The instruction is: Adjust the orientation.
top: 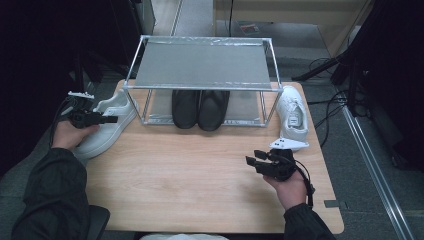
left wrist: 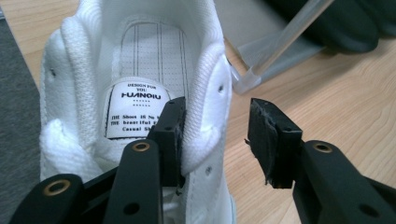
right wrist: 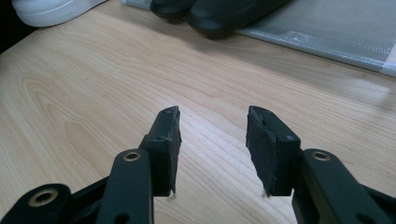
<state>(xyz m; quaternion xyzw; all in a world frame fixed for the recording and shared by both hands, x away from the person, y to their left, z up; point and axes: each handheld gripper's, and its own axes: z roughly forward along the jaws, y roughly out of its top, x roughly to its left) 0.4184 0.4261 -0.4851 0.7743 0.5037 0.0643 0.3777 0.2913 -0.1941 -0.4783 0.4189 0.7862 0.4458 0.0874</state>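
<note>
A: From the high view, where's your left gripper?

B: You've got it at the worktop's left edge, over the white sneaker lying there, toe towards the near-left corner and heel beside the metal shoe rack. A pair of black shoes sits on the rack's lower shelf, and a second white sneaker lies by the right edge next to the rack's right post. Your right gripper hovers over bare wood near the right front, apart from everything.

A: What does the left gripper view add?

B: It shows you what the high view can't: one pad is inside the sneaker's opening, against the padded collar, while the other stands outside with a gap to the shoe's side. So your jaws straddle the collar, about half open, gripping nothing yet. The shoe is white mesh with a printed insole label. A rack post stands just past its heel.

A: And the right gripper view?

B: Your jaws stand moderately open with nothing between them, just wood grain. The black shoes' toes and the white sneaker's sole sit far ahead.
</note>
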